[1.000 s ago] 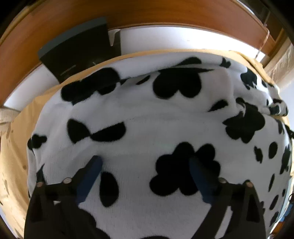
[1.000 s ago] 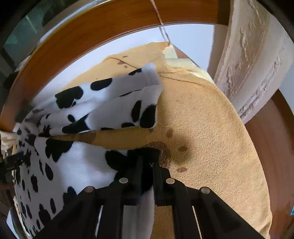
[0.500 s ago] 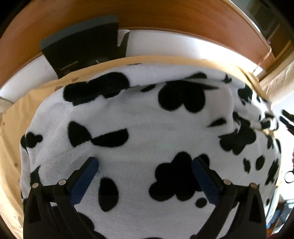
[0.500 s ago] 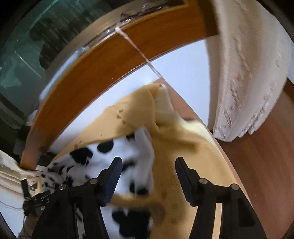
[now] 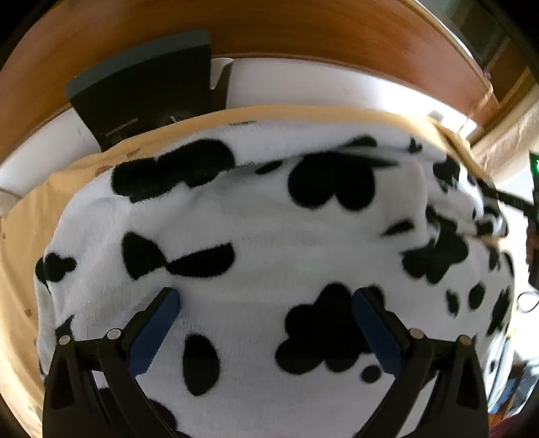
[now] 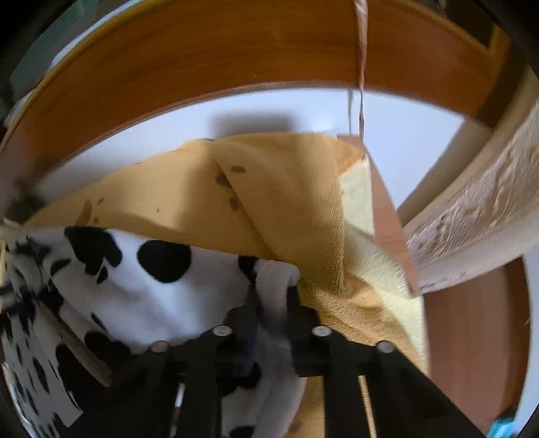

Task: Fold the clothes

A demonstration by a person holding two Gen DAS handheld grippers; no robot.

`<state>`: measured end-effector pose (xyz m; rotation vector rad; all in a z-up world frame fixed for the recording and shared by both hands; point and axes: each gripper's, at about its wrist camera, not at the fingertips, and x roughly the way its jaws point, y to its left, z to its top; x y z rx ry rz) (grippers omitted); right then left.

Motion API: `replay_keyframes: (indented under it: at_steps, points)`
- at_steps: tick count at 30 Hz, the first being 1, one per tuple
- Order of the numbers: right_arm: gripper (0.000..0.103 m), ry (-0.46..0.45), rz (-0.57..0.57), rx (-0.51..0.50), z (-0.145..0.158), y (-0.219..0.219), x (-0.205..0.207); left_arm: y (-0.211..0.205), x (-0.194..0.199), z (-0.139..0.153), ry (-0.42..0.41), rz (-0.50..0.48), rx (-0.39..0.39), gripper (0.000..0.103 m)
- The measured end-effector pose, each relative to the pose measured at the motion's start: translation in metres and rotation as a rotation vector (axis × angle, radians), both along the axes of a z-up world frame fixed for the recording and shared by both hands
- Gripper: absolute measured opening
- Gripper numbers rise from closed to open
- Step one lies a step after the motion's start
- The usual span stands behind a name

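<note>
Left wrist view gives us our left gripper with its blue-padded fingers spread wide, hovering over the cow-print fleece garment; nothing sits pinched between them, and we cannot tell whether the tips brush the pile. Outward from there the white cloth with black blotches spreads broadly over a yellow blanket, and beyond its far edge lie a dark flat box, a white surface and a curved wooden frame. At the right edge of this view a thin dark piece of our other tool reaches toward the garment's far side, blurred. The right wrist view shows what the left cannot: our right gripper clamped tight on a bunched white edge of the same garment, the cloth rising as a small hump between the black fingers. Around the grip, the yellow blanket is folded in a ridge with brown stains, just beside the pinched fleece, and a pale yellow underside shows to the right. Further out hang a twisted cord, the wooden frame and a cream textured curtain, none of which the left view makes clear.
</note>
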<state>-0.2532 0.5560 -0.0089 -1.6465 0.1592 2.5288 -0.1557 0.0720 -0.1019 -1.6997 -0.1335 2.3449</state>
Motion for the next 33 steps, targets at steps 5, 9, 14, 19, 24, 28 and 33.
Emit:
replay_keyframes:
  at_steps: [5, 9, 14, 19, 24, 28, 33]
  points:
    - [0.010, 0.147, 0.036, 0.098, 0.068, -0.003, 0.001, -0.007, -0.014, 0.008, -0.016, 0.037, 0.158, 0.103]
    - [0.010, 0.313, 0.044, 0.147, 0.138, -0.013, -0.008, -0.003, -0.035, 0.009, -0.013, 0.039, 0.165, 0.103]
    - [0.010, 0.483, 0.075, 0.154, 0.204, -0.042, -0.012, -0.015, -0.034, 0.010, -0.011, 0.033, 0.197, 0.102]
    - [0.010, 0.585, 0.138, 0.132, 0.249, -0.083, -0.016, -0.003, -0.063, 0.017, 0.024, 0.027, 0.149, 0.103]
    - [0.010, 0.665, 0.225, 0.098, 0.286, -0.121, 0.016, -0.007, -0.097, 0.016, 0.030, 0.080, 0.126, 0.103]
    - [0.010, 0.703, 0.347, 0.052, 0.302, -0.162, 0.052, -0.013, -0.110, 0.017, 0.043, 0.127, 0.125, 0.102]
    - [0.010, 0.696, 0.530, -0.084, 0.297, -0.214, 0.098, -0.021, -0.126, 0.021, 0.036, 0.203, 0.181, 0.103]
